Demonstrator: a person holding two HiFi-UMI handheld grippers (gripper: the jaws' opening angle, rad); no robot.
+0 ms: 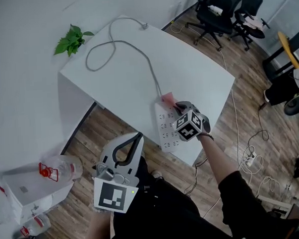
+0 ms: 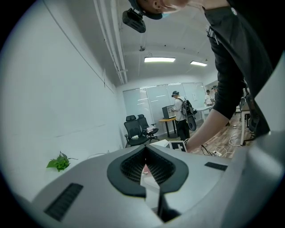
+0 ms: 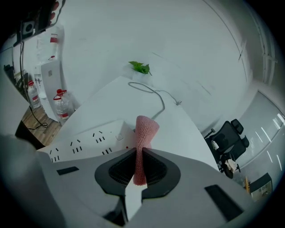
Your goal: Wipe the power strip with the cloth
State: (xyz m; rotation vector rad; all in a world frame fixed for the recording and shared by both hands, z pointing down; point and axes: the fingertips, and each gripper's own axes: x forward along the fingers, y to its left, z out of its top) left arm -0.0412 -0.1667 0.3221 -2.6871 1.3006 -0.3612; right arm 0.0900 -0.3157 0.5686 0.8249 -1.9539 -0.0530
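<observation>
A white power strip [image 1: 168, 129] lies at the near right edge of the white table [image 1: 121, 72]; its grey cord [image 1: 149, 66] loops toward the far side. My right gripper [image 1: 181, 108] hangs over the strip's far end, shut on a pink cloth [image 1: 168, 98]. In the right gripper view the cloth [image 3: 146, 129] sticks out upright between the jaws [image 3: 140, 151], just above the strip [image 3: 87, 143]. My left gripper [image 1: 138, 137] is off the table's near edge, above the floor, shut on nothing; its tips [image 2: 145, 150] meet in the left gripper view.
A green plant [image 1: 73, 39] stands beside the table's far left corner. Water bottles [image 1: 60, 170] and a white box [image 1: 30, 192] stand on the floor at left. Office chairs [image 1: 218, 11] and loose floor cables [image 1: 250, 158] are to the right. People [image 2: 180, 113] stand far back.
</observation>
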